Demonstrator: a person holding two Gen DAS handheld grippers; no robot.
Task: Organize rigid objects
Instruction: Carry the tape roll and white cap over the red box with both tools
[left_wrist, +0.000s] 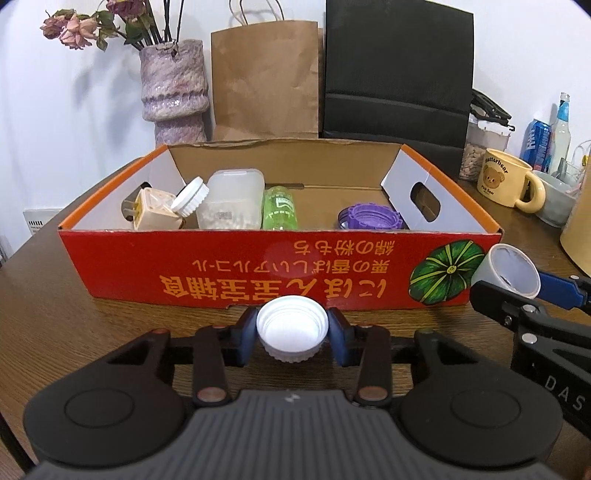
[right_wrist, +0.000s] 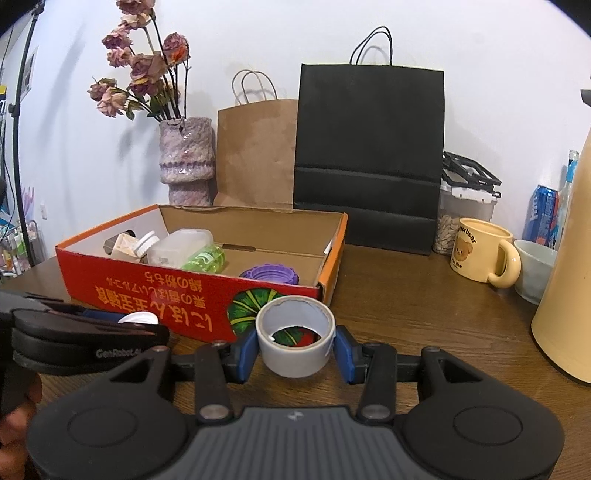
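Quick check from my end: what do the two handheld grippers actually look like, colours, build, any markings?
Both match. The left gripper and right gripper have black linkage arms with metal rivets, blue fingers, two round black housings and a ribbed grey centre plate with a small logo. Seen from the side, the left one reads "GenRobot" and the right shows the letters "DAS". No cables visible. A bare hand shows at the left edge.

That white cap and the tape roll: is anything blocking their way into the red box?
Only the box's front wall stands between each and the inside. The white cap and tape roll sit below its rim, so both must lift over it.
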